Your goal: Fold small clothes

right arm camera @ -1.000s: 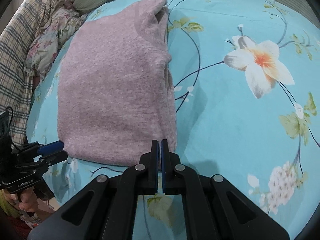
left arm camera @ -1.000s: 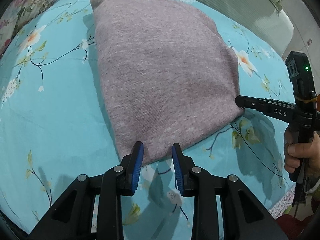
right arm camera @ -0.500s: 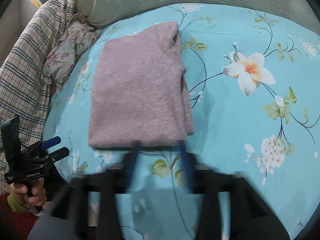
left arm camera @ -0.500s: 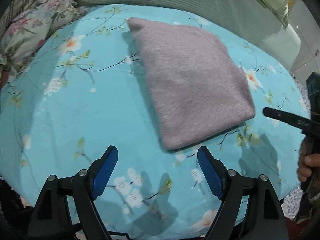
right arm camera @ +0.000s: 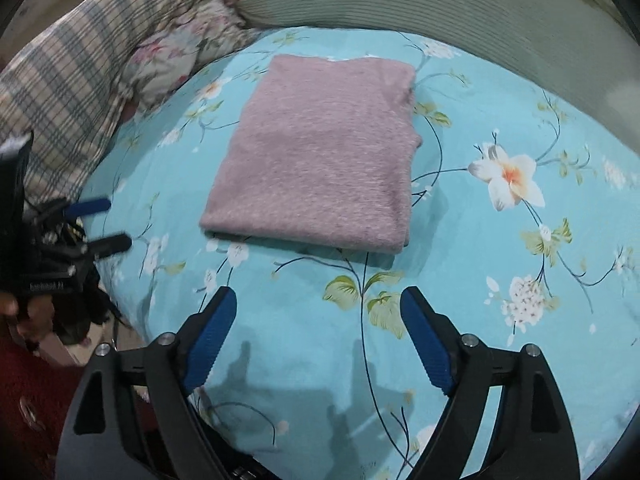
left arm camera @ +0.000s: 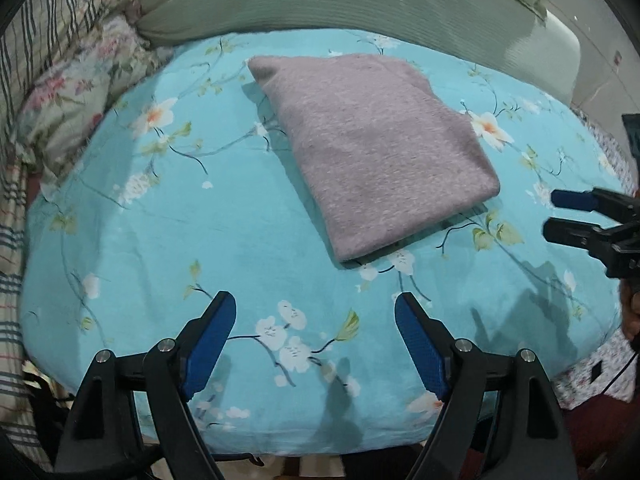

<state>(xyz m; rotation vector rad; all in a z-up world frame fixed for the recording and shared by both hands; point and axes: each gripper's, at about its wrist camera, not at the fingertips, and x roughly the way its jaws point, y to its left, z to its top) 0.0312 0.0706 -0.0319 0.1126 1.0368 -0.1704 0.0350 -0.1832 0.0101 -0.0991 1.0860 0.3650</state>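
A mauve knit garment (left arm camera: 376, 152) lies folded into a flat rectangle on the turquoise floral bedsheet (left arm camera: 160, 216); it also shows in the right wrist view (right arm camera: 320, 156). My left gripper (left arm camera: 314, 304) is wide open and empty, held above the sheet short of the garment's near corner. My right gripper (right arm camera: 316, 300) is wide open and empty, held back from the garment's near folded edge. Each gripper shows in the other's view: the right one at the right edge (left arm camera: 560, 216), the left one at the left edge (right arm camera: 104, 224).
A green ribbed cushion (left arm camera: 360, 4) runs along the far side of the bed. A floral pillow (left arm camera: 80, 96) and plaid fabric (right arm camera: 68, 92) lie at the far left. The sheet's near edge (left arm camera: 280, 444) drops off below the left gripper.
Both grippers let go of the garment's near edge, opened wide and pulled back and up. The folded garment now lies free on the sheet.
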